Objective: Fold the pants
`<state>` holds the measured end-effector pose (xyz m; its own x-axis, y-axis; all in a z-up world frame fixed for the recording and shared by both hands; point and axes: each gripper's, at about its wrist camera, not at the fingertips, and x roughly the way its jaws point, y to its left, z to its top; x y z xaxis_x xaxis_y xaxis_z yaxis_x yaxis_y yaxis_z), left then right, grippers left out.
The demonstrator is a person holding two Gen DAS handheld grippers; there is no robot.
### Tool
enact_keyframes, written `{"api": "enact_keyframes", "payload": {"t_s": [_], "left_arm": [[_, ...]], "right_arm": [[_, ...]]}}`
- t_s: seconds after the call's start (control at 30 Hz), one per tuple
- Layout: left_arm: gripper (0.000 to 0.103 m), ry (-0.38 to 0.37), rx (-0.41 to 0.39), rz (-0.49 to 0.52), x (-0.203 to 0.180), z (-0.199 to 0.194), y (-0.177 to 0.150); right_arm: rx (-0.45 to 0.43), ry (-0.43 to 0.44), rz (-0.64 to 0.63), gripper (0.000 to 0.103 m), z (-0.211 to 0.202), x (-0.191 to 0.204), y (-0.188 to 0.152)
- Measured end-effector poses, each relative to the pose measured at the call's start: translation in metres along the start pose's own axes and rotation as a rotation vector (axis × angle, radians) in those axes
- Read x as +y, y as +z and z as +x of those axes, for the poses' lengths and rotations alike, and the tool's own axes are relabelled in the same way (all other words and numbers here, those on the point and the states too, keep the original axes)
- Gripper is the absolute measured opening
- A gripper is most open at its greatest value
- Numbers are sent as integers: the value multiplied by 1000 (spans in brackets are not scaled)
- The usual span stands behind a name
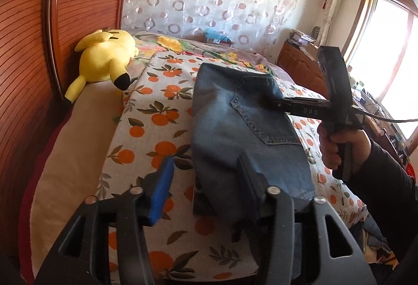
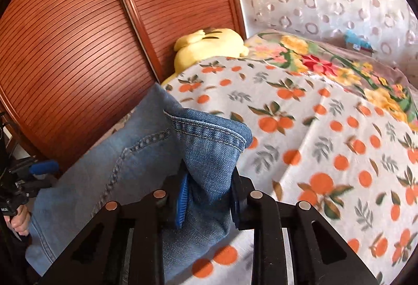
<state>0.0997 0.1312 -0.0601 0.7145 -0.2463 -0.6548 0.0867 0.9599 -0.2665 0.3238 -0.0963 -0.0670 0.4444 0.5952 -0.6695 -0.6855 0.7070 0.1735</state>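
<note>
1. Two tongs work the jeans (image 1: pixel 235 128), which lie folded on the orange-print bedspread (image 1: pixel 146 128). The left gripper (image 1: pixel 206 180) is spread open over their near edge; the right gripper (image 2: pixel 209 196) is clenched on a denim fold.
2. To fold well, I judge the right should carry its fold squarely across, edges aligned.
3. Only the left view shows the back pocket (image 1: pixel 261 112) and the window (image 1: pixel 386 50) beyond the jeans.
</note>
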Motion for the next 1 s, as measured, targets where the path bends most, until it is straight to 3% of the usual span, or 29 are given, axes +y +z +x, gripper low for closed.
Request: {"api": "enact_keyframes", "payload": {"t_s": [0.27, 0.67, 0.93, 1.0], "left_arm": [[52, -8, 111, -40, -5, 34, -16], [52, -73, 108, -80, -6, 44, -28], [44, -113, 103, -74, -5, 42, -28], [38, -112, 93, -50, -8, 41, -28]], "right_arm": [[9, -66, -31, 28, 3, 12, -7], [6, -51, -30, 28, 3, 4, -12], [-3, -52, -10, 28, 2, 6, -16], [-5, -60, -18, 29, 2, 7, -16]]}}
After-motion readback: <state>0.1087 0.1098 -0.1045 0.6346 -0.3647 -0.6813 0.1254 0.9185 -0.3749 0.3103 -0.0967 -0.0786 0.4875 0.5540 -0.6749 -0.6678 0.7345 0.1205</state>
